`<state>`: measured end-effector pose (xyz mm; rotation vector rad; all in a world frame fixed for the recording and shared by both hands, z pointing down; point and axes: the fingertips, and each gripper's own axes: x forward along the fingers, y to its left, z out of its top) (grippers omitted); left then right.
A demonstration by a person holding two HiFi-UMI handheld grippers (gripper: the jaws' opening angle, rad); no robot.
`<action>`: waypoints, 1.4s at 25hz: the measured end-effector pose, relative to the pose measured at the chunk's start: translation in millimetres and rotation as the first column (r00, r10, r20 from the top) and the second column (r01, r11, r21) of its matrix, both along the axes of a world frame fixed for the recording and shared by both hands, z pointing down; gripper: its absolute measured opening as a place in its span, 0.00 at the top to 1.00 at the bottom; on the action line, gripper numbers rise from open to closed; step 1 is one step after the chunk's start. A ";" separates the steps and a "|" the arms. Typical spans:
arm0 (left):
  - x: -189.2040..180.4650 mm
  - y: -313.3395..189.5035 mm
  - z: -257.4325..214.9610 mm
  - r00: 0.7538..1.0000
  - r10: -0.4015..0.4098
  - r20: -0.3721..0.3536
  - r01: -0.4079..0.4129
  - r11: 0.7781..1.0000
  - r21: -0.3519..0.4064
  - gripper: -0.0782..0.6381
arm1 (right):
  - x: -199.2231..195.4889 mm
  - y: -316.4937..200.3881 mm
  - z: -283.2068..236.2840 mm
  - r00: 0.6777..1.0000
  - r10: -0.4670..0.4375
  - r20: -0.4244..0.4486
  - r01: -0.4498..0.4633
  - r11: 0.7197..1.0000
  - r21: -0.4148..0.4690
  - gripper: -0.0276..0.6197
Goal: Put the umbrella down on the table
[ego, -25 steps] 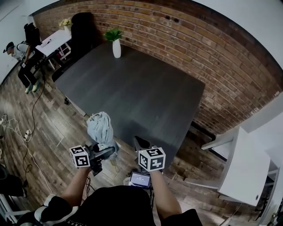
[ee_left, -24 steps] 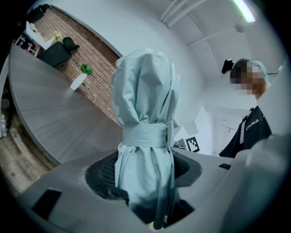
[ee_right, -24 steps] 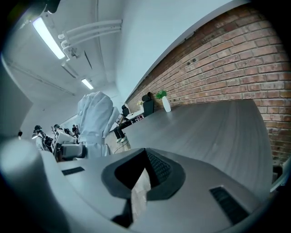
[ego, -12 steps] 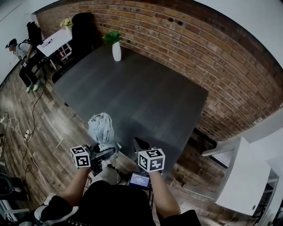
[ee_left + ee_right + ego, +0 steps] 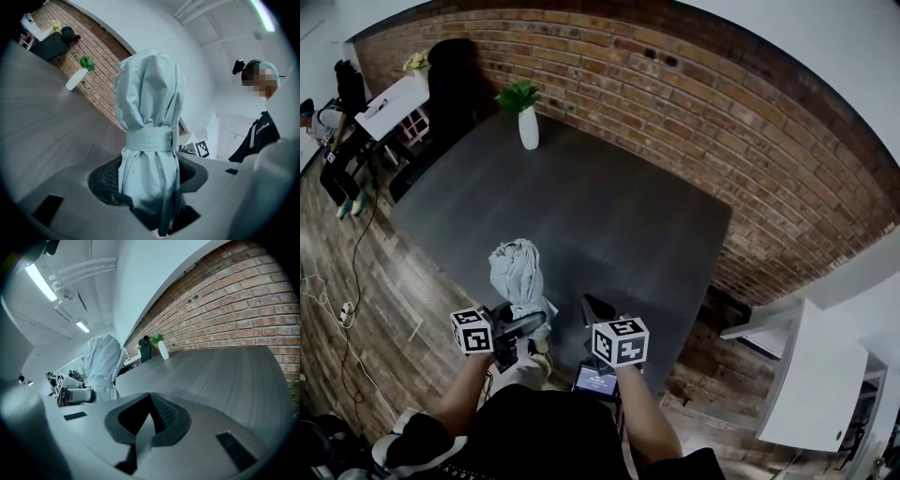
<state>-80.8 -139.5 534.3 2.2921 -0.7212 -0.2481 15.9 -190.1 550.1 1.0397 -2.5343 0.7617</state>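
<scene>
The folded pale-blue umbrella [image 5: 516, 270], bound by its strap, stands upright in my left gripper [image 5: 517, 324], which is shut on its lower part. In the left gripper view the umbrella [image 5: 150, 108] fills the middle, its bundle pinched between the jaws of the left gripper [image 5: 150, 176]. Its top reaches over the near edge of the dark grey table [image 5: 581, 202]. My right gripper [image 5: 598, 307] is beside it at the table's near edge, shut and empty. In the right gripper view the right gripper [image 5: 149, 416] has its jaws together, the umbrella [image 5: 102, 363] to its left and the table [image 5: 211, 376] ahead.
A white vase with a green plant [image 5: 527, 124] stands at the table's far corner by the brick wall [image 5: 722, 122]. A black chair [image 5: 450, 75] and a white table [image 5: 389, 94] are at the far left. Another white table [image 5: 816, 375] sits to the right, with cables [image 5: 337, 309] on the wooden floor.
Both grippers and the umbrella have moved closer to the table. The umbrella's top, earlier over the floor beside the edge, is now over the table's near edge. The grip is unchanged.
</scene>
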 end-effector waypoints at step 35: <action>-42.9 -157.8 10.2 0.962 0.271 -0.019 -0.272 0.962 -0.040 0.54 | -38.4 -148.1 7.8 0.969 0.246 -0.016 -0.247 0.969 -0.029 0.94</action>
